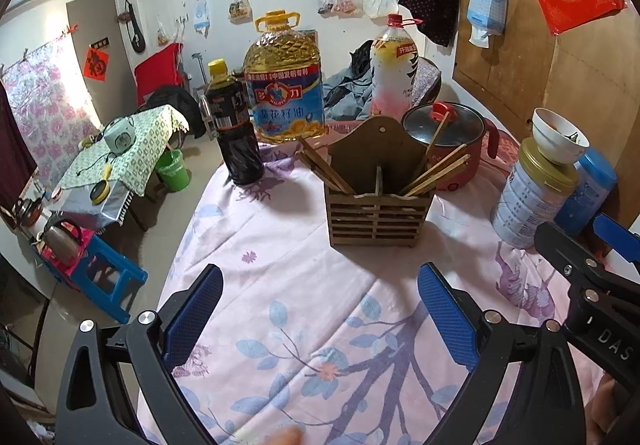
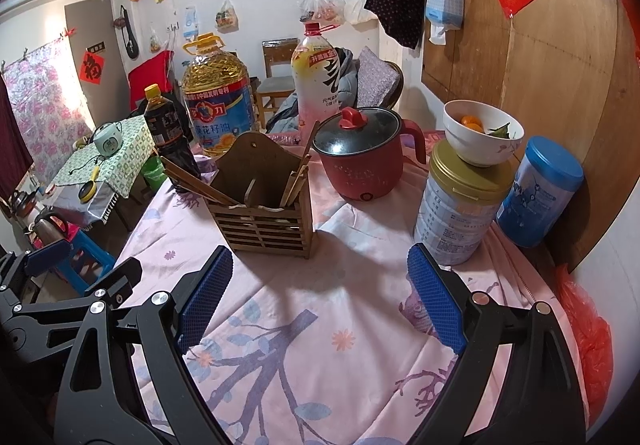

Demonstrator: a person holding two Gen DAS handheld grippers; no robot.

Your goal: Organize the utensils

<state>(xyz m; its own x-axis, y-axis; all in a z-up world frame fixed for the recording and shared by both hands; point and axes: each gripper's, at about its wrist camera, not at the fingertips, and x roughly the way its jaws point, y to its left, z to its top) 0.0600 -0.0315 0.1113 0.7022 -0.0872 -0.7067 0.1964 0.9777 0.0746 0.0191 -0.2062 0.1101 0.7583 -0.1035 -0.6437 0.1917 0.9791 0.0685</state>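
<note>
Both grippers hang over the near part of the table, empty: left gripper (image 1: 320,309) has its jaws wide apart with nothing between them, right gripper (image 2: 320,293) likewise spread and holding nothing. Wooden utensil holder (image 1: 378,201) stands upright mid-table on the floral tablecloth (image 1: 304,309), slatted front, tall back board, divider splitting it into two compartments. Chopsticks (image 1: 436,171) lean out of the right compartment, a second bunch of chopsticks (image 1: 324,169) leans out left from the left compartment; exact count is not readable. Dark sauce bottle (image 1: 236,133) and oil jug (image 1: 284,85) sit behind-left of the holder, red electric pot (image 1: 452,143) just behind-right, milk powder tin (image 1: 528,197) with a white bowl (image 1: 558,139) on top off to the right. Handling guess: chopsticks are light, stiff, thin and smooth, likely to roll or pivot in the pads, so pinch across the upper shaft clear of the rim, one or a few at a time. Holder looks light and could tip or slide on the cloth if the sticks are dragged sideways; lift along their lean.
</note>
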